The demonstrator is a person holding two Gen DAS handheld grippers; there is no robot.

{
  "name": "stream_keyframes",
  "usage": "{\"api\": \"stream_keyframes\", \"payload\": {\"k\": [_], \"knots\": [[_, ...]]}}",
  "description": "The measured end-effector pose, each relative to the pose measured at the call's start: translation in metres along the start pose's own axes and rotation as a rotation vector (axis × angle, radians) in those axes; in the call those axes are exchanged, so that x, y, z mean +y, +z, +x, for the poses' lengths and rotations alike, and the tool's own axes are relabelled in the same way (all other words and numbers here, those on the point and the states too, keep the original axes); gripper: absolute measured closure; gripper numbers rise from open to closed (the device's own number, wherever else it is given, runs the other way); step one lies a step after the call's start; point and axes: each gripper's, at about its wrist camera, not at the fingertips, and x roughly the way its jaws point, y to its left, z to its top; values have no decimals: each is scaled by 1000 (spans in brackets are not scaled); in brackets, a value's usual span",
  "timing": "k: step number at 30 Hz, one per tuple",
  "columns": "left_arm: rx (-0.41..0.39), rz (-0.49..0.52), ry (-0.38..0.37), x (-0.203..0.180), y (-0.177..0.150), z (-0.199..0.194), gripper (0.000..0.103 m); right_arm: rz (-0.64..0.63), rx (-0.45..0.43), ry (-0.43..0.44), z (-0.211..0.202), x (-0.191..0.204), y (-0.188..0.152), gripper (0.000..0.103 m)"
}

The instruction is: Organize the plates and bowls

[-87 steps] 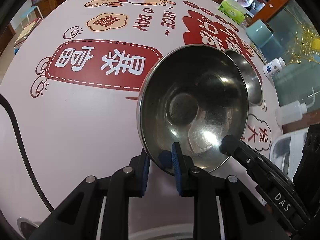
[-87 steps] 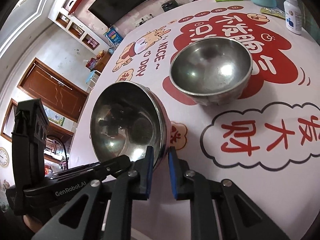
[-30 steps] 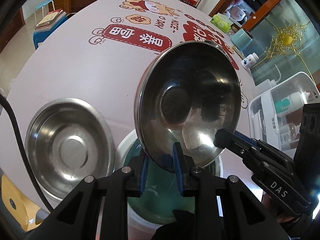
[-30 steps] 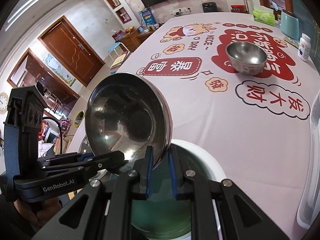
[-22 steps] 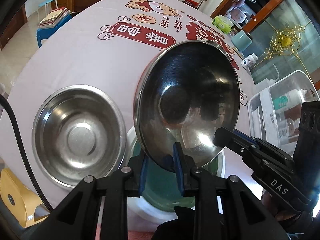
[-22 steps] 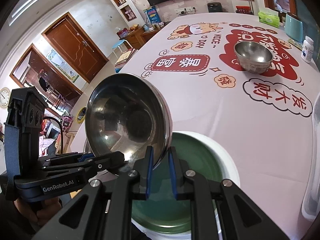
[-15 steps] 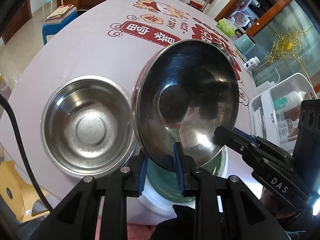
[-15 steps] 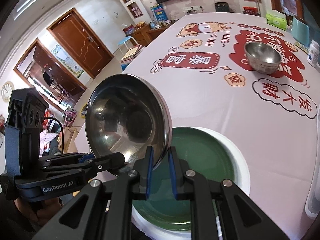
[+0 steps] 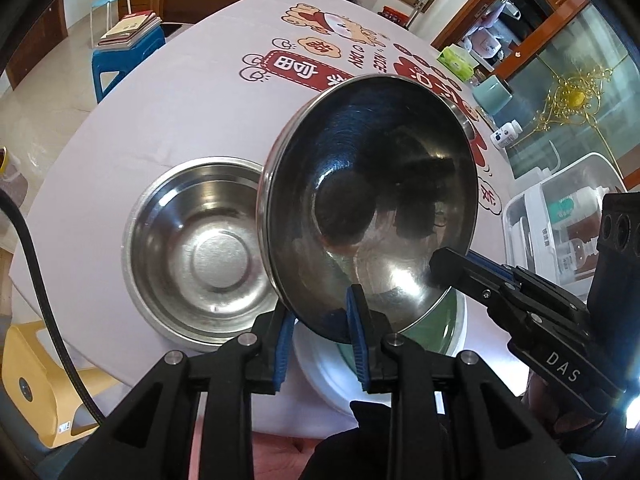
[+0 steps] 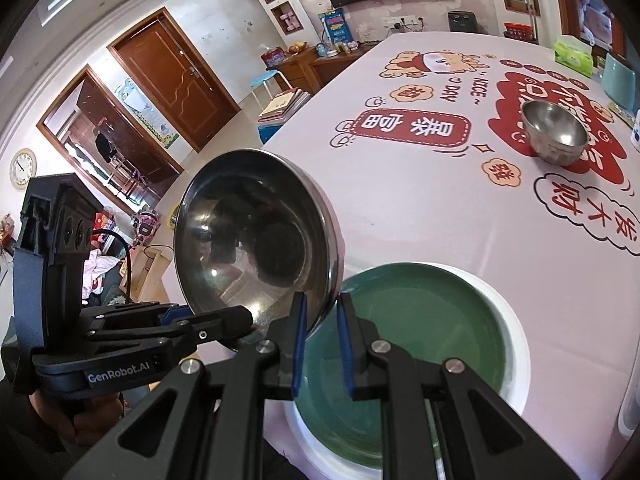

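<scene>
At centre frame in both wrist views, the steel bowl (image 9: 372,208) hangs tilted, its rim pinched by the left gripper (image 9: 320,332) and right gripper (image 10: 322,336) alike, above the green plate (image 10: 420,320); a wider steel basin (image 9: 200,252) rests lower left.

A blue stool (image 9: 120,58) with books (image 9: 130,28) stacked on it is seen beside the worktop (image 9: 168,120). A green tissue box (image 10: 573,56) and a white medicine bottle (image 9: 506,133) are placed at the far edge. A wall clock (image 10: 22,168) is seen near brown doors (image 10: 176,80).
</scene>
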Motion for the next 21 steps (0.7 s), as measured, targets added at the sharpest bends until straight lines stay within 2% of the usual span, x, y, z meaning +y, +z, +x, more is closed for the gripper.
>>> {"api": "stream_keyframes", "payload": {"k": [6,21], "knots": [[10,12,6,16,4,-8,79,-1,6,-3,11,16,6,88],[131,66,24,59,15,1,74,46,51,-74,40,48,5,87]]}}
